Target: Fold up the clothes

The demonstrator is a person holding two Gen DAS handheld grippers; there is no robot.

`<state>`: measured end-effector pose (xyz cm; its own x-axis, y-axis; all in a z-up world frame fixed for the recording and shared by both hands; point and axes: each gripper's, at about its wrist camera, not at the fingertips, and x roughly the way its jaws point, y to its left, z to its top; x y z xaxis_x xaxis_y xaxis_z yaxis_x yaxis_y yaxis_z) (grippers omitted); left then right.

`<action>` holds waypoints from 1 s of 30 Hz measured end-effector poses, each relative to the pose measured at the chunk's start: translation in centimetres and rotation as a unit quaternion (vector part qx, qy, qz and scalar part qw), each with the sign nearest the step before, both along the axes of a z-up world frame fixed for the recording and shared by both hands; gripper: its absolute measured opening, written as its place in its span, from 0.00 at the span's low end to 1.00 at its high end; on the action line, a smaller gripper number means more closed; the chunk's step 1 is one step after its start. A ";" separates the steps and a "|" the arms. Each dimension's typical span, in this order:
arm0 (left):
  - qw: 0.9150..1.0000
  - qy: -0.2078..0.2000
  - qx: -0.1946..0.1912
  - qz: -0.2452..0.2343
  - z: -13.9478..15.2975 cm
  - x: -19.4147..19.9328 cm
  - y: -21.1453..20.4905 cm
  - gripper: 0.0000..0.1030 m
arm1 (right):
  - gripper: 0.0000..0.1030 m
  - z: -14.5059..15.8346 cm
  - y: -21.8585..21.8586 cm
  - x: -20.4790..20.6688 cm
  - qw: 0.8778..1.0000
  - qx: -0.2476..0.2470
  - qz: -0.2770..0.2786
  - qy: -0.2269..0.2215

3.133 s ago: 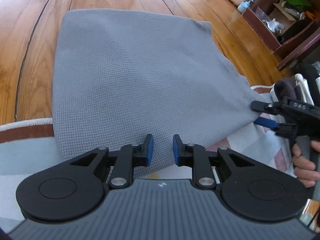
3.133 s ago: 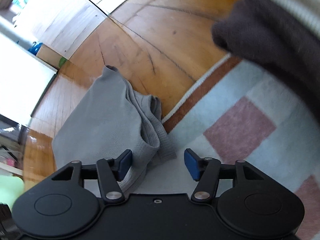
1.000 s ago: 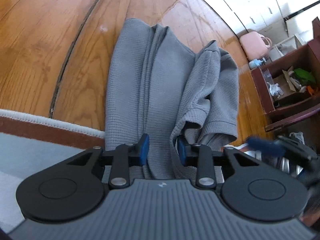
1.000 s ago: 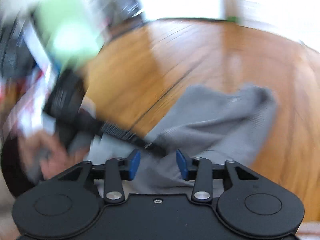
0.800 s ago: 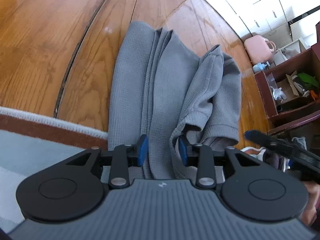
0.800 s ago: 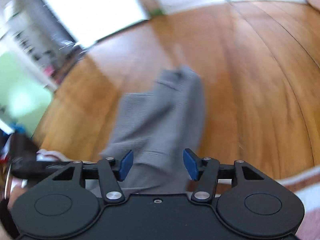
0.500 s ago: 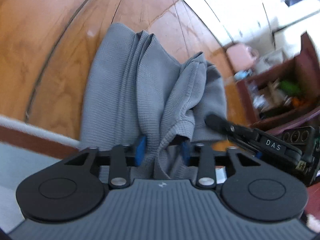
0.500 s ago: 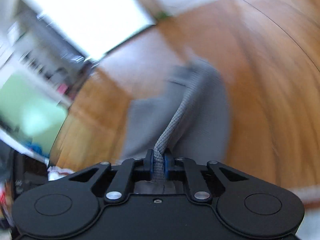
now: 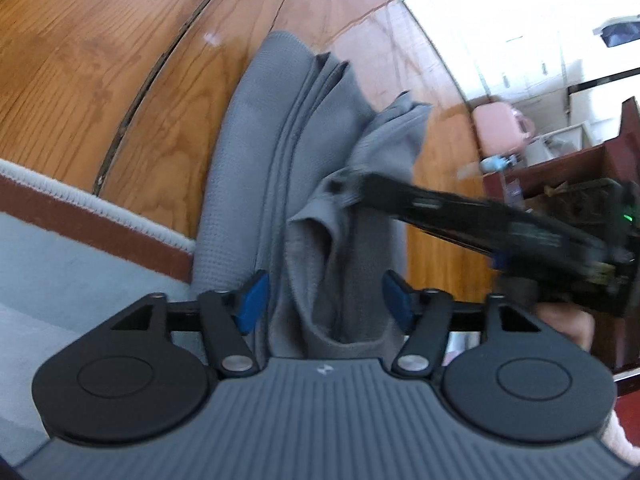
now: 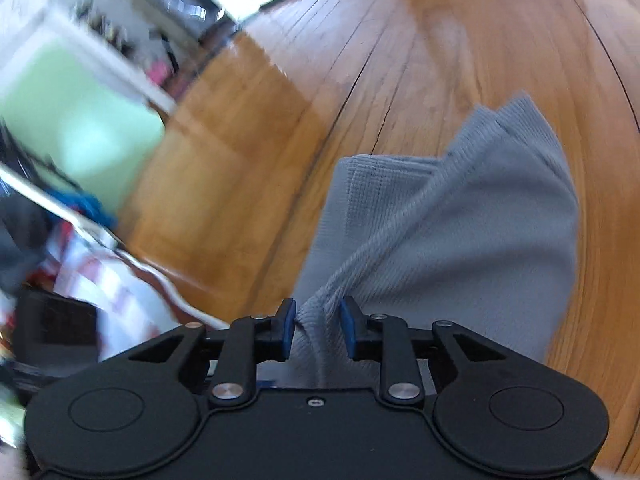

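Grey waffle-knit garment [image 9: 256, 168] lies bunched lengthwise on the wooden floor [image 9: 100, 60], its near end crossing the bordered edge of a pale rug [image 9: 80, 240] and running under the left tool [image 9: 324, 300]; the left tool is released, its blue-padded fingers [image 9: 252, 300] spread wide on either side of a raised fold of the cloth, neither pad pressing it; the fold stands up between them and droops toward the tool body. From the right side of the left wrist view the right tool [image 9: 352, 188] reaches in, dark and motion-blurred, its tip meeting a lifted flap of the garment near the middle of the bundle; a bit of the person's hand [image 9: 568, 320] shows behind it. In the right wrist view the right tool [image 10: 318, 330] has a twisted ridge of the garment [image 10: 460, 232] running between its fingers [image 10: 286, 332]; the pads stand slightly apart with the cloth filling most of the gap, and whether they pinch it or merely flank it cannot be told; the rest of the fabric fans out over the floor [image 10: 400, 60] toward the far right. A dark wooden shelf unit [image 9: 600, 168] and a pink case [image 9: 500, 120] stand at the far right of the floor.
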<state>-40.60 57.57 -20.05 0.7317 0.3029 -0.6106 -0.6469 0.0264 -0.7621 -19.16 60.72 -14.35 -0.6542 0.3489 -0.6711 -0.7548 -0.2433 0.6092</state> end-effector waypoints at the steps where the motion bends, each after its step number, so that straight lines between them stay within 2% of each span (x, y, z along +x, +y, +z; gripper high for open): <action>1: 1.000 -0.009 -0.005 0.001 -0.1 0.0 0.0 0.69 | 0.34 0.3 -0.7 1.0 1.000 -0.006 -0.011 0.023; 2: 1.000 -0.022 -0.011 0.003 -0.2 0.0 0.1 0.72 | 0.36 0.6 -1.8 1.7 0.999 0.000 -0.023 0.033; 4: 0.999 -0.038 -0.016 0.006 -0.4 0.0 -0.1 0.70 | 0.39 1.1 -4.2 3.0 0.998 0.015 -0.043 0.040; 5: 0.999 -0.029 -0.012 0.007 -0.3 0.1 -0.3 0.58 | 0.41 1.2 -5.4 3.5 0.998 0.023 -0.050 0.038; 6: 1.000 -0.012 -0.002 0.001 0.1 0.3 -0.6 0.41 | 0.44 1.3 -6.6 4.1 0.997 0.031 -0.058 0.037; 7: 1.000 0.013 0.015 -0.013 0.6 0.7 -0.9 0.34 | 0.44 1.2 -7.9 4.9 0.997 0.031 -0.066 0.034; 8: 0.999 0.029 0.025 -0.020 0.9 0.9 -1.1 0.21 | 0.44 1.0 -9.1 5.4 0.997 0.030 -0.070 0.024; 9: 0.999 0.039 0.028 -0.020 1.1 1.1 -1.1 0.16 | 0.44 0.8 -9.7 5.1 0.997 0.033 -0.070 0.004; 12: 0.997 0.061 0.035 -0.020 1.6 1.5 -1.0 0.10 | 0.44 1.6 -12.3 3.8 0.992 0.082 -0.024 -0.097; 14: 0.998 0.058 0.030 -0.015 1.6 1.3 -0.7 0.10 | 0.44 2.1 -14.1 3.0 0.980 0.116 0.007 -0.163; 15: 0.998 0.053 0.026 -0.011 1.6 0.9 -0.8 0.10 | 0.45 2.1 -14.5 2.2 0.974 0.131 0.023 -0.181; 17: 0.999 0.029 0.014 -0.003 1.5 0.1 -0.7 0.10 | 0.47 2.1 -15.1 0.8 0.965 0.156 0.050 -0.204; 21: 0.999 -0.018 -0.031 0.004 0.3 -1.0 -0.6 0.10 | 0.54 0.5 -14.4 -1.8 0.961 0.168 0.073 -0.209; 22: 0.999 -0.010 -0.034 0.002 0.2 -1.1 -0.7 0.10 | 0.61 0.0 -14.0 -2.5 0.958 0.171 0.074 -0.217; 24: 0.999 0.018 -0.033 0.000 0.1 -1.2 -1.0 0.09 | 0.63 -0.8 -13.2 -4.0 0.949 0.184 0.064 -0.246; 26: 0.999 0.038 -0.023 0.000 0.5 -1.4 -1.4 0.10 | 0.59 -0.6 -12.9 -4.8 0.940 0.210 0.050 -0.266; 27: 0.999 0.041 -0.019 0.000 0.8 -1.5 -1.5 0.10 | 0.31 -0.3 -12.9 -4.9 0.939 0.220 0.054 -0.258; 28: 0.999 0.039 -0.016 -0.002 1.2 -1.7 -1.6 0.10 | 0.19 0.0 -13.1 -5.2 0.938 0.226 0.066 -0.254; 30: 0.999 0.043 -0.008 -0.009 1.9 -2.0 -1.8 0.10 | 0.19 0.7 -13.9 -6.1 0.922 0.253 0.084 -0.281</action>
<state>-42.64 55.72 -18.11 0.6813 0.2803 -0.6763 -0.7099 0.0274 -0.7038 -25.23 46.83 -13.66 -0.3250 0.6356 -0.7003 -0.8429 -0.5305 -0.0904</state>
